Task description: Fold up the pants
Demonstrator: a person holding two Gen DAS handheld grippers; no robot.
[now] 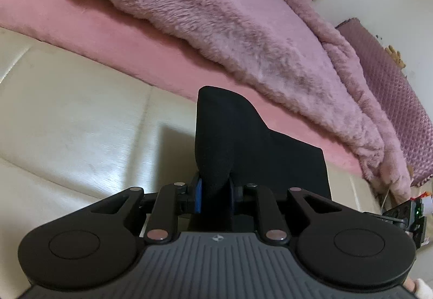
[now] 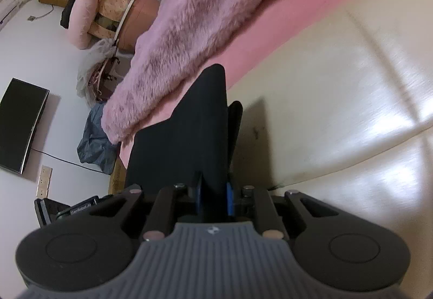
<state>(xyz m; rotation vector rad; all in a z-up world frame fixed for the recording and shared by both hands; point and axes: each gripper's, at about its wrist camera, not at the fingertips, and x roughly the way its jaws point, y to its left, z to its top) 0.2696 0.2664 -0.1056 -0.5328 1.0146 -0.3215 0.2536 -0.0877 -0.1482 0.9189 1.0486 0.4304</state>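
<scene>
1. Pinching black cloth, the left gripper has its jaws pressed on a bunched bit of the pants.
2. From the left wrist, the pants stand up from the jaws and spread out flat to the right, in front of a cream couch.
3. The left gripper points up and forward at the couch and a pink cover behind it.
4. A fuzzy pink blanket lies on top of the pink cover.
5. The right gripper is also pinching the pants, with its jaws pressed on a fold of the black cloth.
6. From the right wrist, the pants rise to a point and spread out to the left, in front of the couch and the blanket.
7. This view is tipped over on its side, so the right gripper is rolled.
8. A black TV shows on the white wall at the left.
9. The cloth hides the tips of both sets of jaws; only blue pads show beside it.
10. Most of the pants are cut off or hidden behind the grippers, so I cannot tell which part is held.
11. A small piece of the right gripper shows at the right edge of the left wrist view.
</scene>
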